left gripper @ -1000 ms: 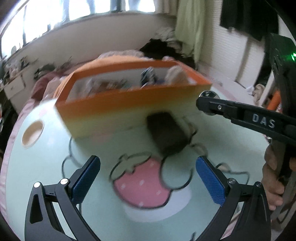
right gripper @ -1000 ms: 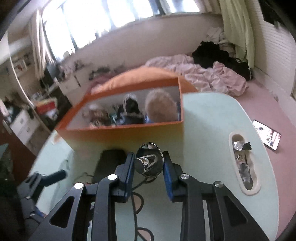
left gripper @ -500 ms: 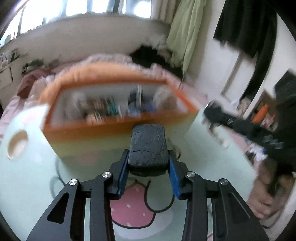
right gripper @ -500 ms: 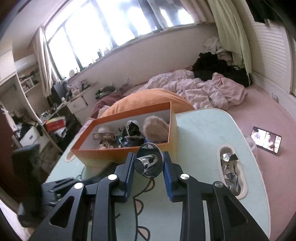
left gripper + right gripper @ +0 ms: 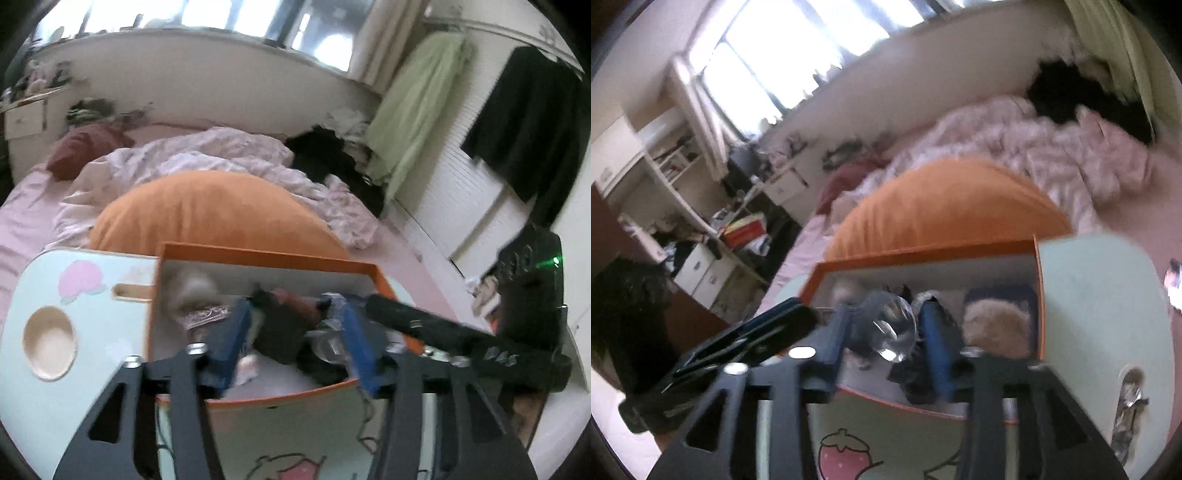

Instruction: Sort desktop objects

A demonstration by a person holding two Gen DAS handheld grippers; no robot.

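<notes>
An orange box (image 5: 266,254) with white inner walls stands on the mint-green table (image 5: 92,332). My left gripper (image 5: 295,341) hangs over the box and its jaws are opening. A black pouch (image 5: 280,332) sits loose between the blue pads, with a gap on its right side. In the right wrist view my right gripper (image 5: 886,338) is also above the box (image 5: 923,254) with its jaws opening. A shiny round metal piece (image 5: 892,325) lies between its pads, blurred and no longer pinched. The two tools are side by side.
The box holds several small items, among them a fluffy beige thing (image 5: 993,328). The table has a round cup hollow (image 5: 50,343) on the left and a slot with wrappers (image 5: 1126,406) on the right. An orange cushion (image 5: 207,214) and a bed lie behind the table.
Both grippers have risen and gone forward from the table to above the box. The left one closed on the black pouch. Both sets of jaws have since spread off their loads.
</notes>
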